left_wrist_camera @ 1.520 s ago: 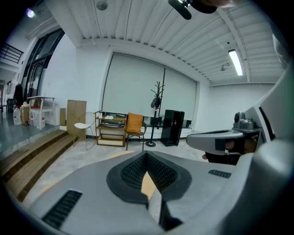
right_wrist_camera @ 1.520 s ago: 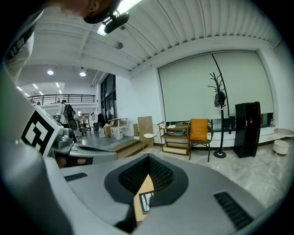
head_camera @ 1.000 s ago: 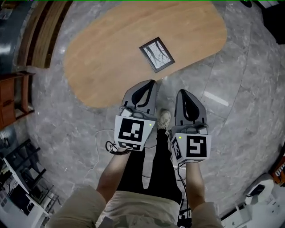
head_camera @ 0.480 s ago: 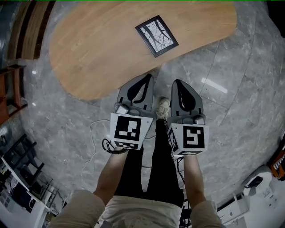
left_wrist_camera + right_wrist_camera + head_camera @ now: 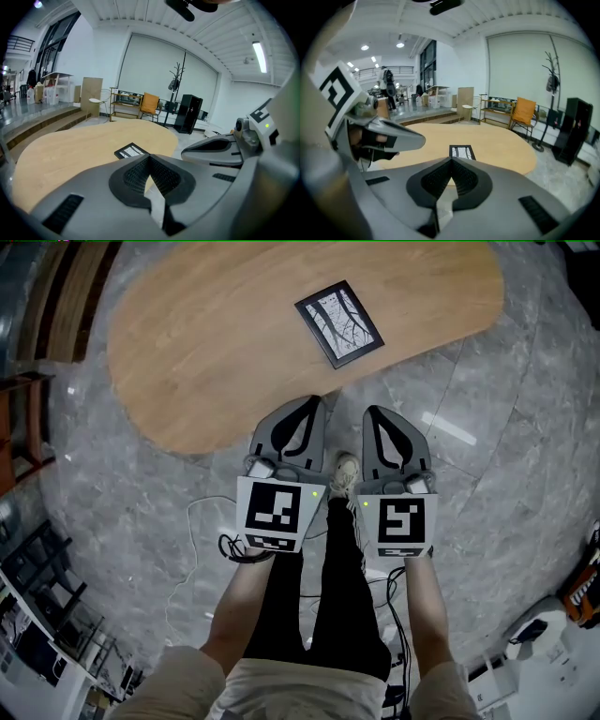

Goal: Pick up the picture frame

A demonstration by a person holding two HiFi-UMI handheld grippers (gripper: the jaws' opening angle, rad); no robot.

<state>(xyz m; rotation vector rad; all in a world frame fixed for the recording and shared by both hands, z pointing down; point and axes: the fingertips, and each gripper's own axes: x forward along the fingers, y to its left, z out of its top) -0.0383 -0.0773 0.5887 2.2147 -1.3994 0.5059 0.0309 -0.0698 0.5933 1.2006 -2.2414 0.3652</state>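
A black picture frame [image 5: 339, 322] with a pale branch print lies flat on the oval wooden table [image 5: 206, 343], near its front right edge. It also shows beyond the jaws in the left gripper view [image 5: 131, 151] and in the right gripper view [image 5: 461, 152]. Both grippers hang side by side over the floor, short of the table's near edge. My left gripper [image 5: 314, 401] is shut and empty. My right gripper [image 5: 371, 411] is shut and empty too. The frame lies ahead of both, untouched.
Grey marble floor [image 5: 506, 474] surrounds the table. Cables [image 5: 202, 521] trail on the floor by the person's legs. Wooden steps [image 5: 66, 296] run at the far left. A coat stand [image 5: 176, 89], an orange chair [image 5: 149, 103] and a black cabinet [image 5: 190, 114] stand beyond the table.
Both grippers have come down and a little toward the table. In the head view the table and frame have shifted upward and slightly right.
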